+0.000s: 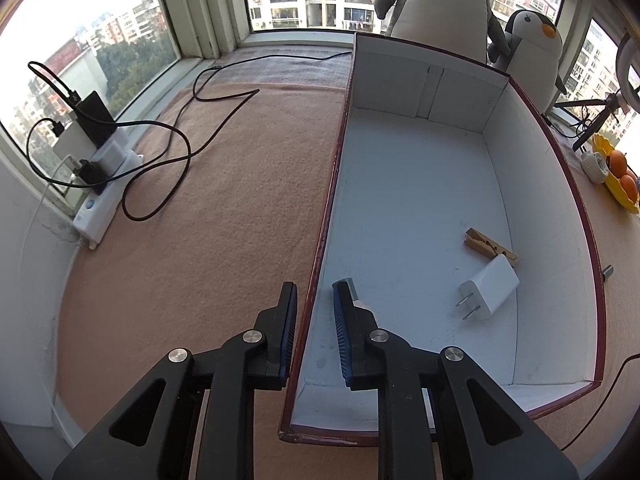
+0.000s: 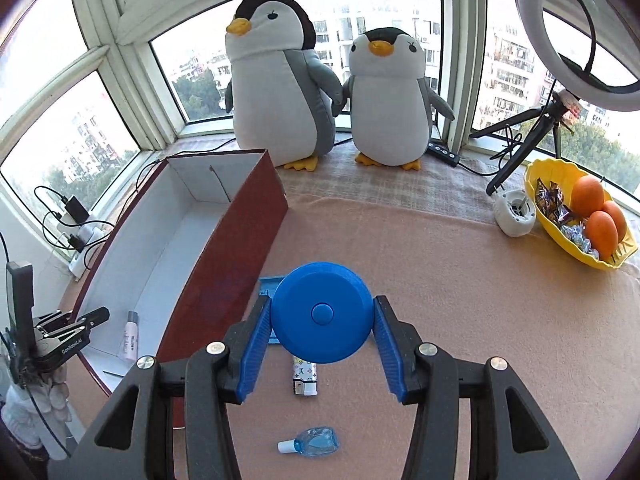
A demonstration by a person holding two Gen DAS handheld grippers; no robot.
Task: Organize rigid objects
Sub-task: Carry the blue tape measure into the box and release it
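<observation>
A long box (image 1: 540, 200), red outside and white inside, lies on the pink blanket. Inside it are a white charger plug (image 1: 490, 292), a wooden clothespin (image 1: 490, 246) and a pale tube (image 2: 130, 336). My left gripper (image 1: 315, 286) straddles the box's left wall with its jaws slightly apart; the pads do not press the wall. It also shows at the left edge of the right wrist view as the left gripper (image 2: 86, 320). My right gripper (image 2: 321, 300) is shut on a round blue tape measure (image 2: 320, 314), held above the blanket beside the box (image 2: 232, 248).
Under the tape measure lie a small blue case (image 2: 267, 286), a patterned lighter (image 2: 305, 378) and a small blue-liquid bottle (image 2: 310, 442). Two penguin plushes (image 2: 280, 92) stand at the window. Right: yellow fruit bowl (image 2: 576, 256), ring-light tripod (image 2: 520, 152). Left: power strip (image 1: 100, 208) with cables.
</observation>
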